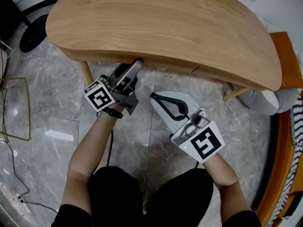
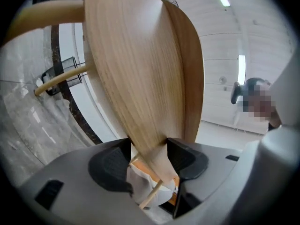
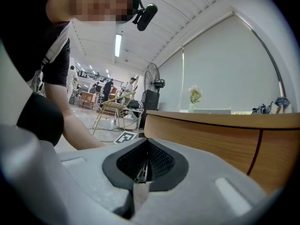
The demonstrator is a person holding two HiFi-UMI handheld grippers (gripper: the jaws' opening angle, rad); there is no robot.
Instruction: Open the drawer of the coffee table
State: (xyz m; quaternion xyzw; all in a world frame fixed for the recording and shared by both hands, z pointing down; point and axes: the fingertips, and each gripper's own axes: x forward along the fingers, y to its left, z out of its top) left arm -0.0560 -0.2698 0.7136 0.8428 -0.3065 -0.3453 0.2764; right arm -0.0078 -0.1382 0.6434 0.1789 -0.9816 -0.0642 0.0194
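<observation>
**Left gripper view: table edge straddled by wide-set jaws**

Nearest the left claw [image 2: 149, 150], the front edge of the coffee table [image 2: 140, 69] is seen passing straight between its two pads [image 2: 110, 165]. The pads are spread wide and are not judged to be pressing on the wood. The slab is shown standing on end there, with a table leg [image 2: 61, 78] and the floor [image 2: 28, 121] to one side. From this the claw is taken to be rolled on its side, one jaw under the edge and one over it. Such a hold would suit a pull toward the person.

Beside it and clear of the table, the right claw [image 3: 143, 167] is held level with its jaws closed on nothing, apparently out of the way. Ahead of that claw, the drawer front [image 3: 201, 142] is thought to be the wooden band under the tabletop, ended by a dark seam [image 3: 255, 149] off to the claw's right. It is seen flush, so the drawer is judged not yet opened. Its long axis is laid across the claws' line of reach, with its face turned toward the person. The table is stretched the same way beyond.
</observation>
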